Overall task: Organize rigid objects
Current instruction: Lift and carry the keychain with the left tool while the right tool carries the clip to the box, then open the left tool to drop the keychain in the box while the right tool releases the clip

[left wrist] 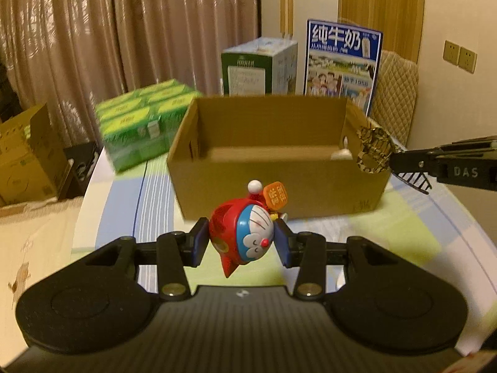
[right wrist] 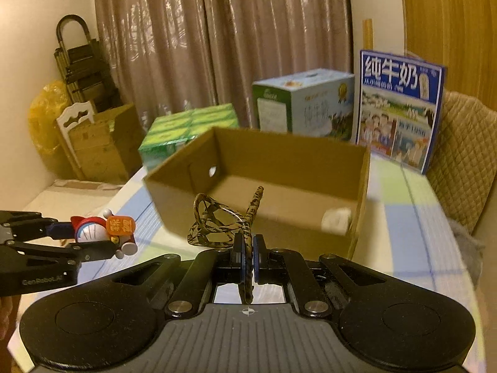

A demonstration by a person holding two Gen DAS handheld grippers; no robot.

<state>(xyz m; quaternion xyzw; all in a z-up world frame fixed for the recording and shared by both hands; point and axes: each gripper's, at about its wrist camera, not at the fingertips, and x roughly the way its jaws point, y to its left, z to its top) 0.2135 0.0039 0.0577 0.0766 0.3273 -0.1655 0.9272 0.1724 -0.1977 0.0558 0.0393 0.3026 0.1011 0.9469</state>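
My left gripper [left wrist: 242,242] is shut on a red and blue Doraemon toy [left wrist: 245,233] with an orange tag, held above the table in front of an open cardboard box [left wrist: 279,183]. My right gripper [right wrist: 247,253] is shut on a leopard-pattern hair claw clip [right wrist: 217,220], held near the box's front right corner. The clip [left wrist: 374,150] and the right gripper [left wrist: 400,160] also show in the left wrist view. The toy [right wrist: 105,230] and left gripper [right wrist: 102,237] show in the right wrist view. A small white object [right wrist: 337,219] lies inside the box [right wrist: 310,158].
Green drink packs [left wrist: 139,124], a white-green carton [left wrist: 261,68] and a blue milk carton [left wrist: 341,62] stand behind the box on the checked tablecloth [left wrist: 403,227]. A quilted chair back [left wrist: 394,93] is at the right. Cardboard boxes [left wrist: 25,155] sit at the left.
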